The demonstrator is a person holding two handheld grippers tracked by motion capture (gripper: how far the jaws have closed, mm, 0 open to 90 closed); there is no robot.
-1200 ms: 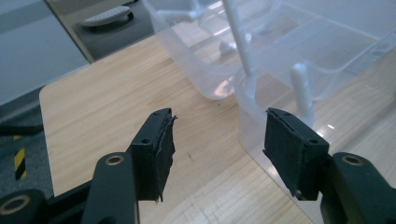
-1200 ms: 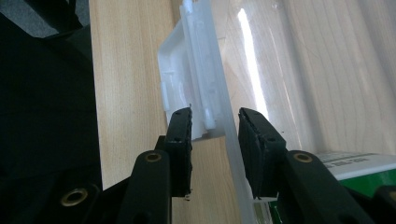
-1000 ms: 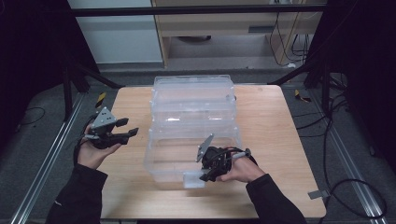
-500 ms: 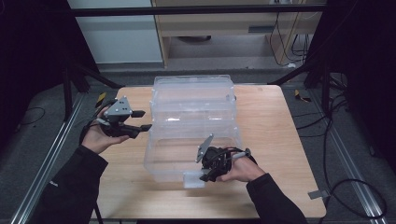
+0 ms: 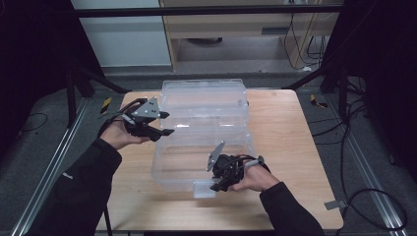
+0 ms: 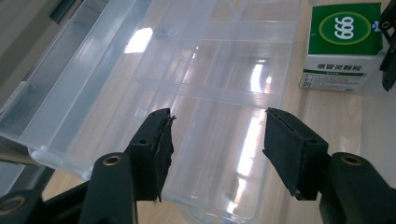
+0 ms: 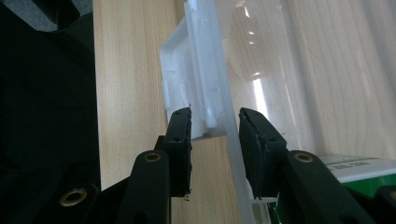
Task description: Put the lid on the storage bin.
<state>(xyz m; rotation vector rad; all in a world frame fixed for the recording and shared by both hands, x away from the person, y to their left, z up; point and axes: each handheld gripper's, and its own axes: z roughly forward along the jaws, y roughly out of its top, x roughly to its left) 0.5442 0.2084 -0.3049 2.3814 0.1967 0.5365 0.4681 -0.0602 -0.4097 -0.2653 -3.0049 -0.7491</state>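
- My left gripper has come in from the table's left edge and now hangs just above the left wall of the clear plastic organiser box; a second ago it sat lower and well clear of that box, nearer my side of the table.
- Its jaws stand wide apart with nothing between them. In the left gripper view they frame the box's clear divided panel from above, without touching it.
- My right gripper has not shifted across the three frames: it sits at the box's near edge, by the white latch tab.
- In the right gripper view the jaws are narrow and straddle the latch tab and the box wall. The left pad looks to be against the tab; I cannot tell whether the right pad presses the wall.
- So I judge the right hand to be steadying or working the latch while the left arrives to take the lid or the far half. The box looks unfolded flat on the table, both halves showing.
- A green-and-white medicine carton rests inside the box's near half, close to the right gripper; its corner also shows at the bottom of the right gripper view.
- My next move for the left, I think, is to drop onto the box's left rim and close.
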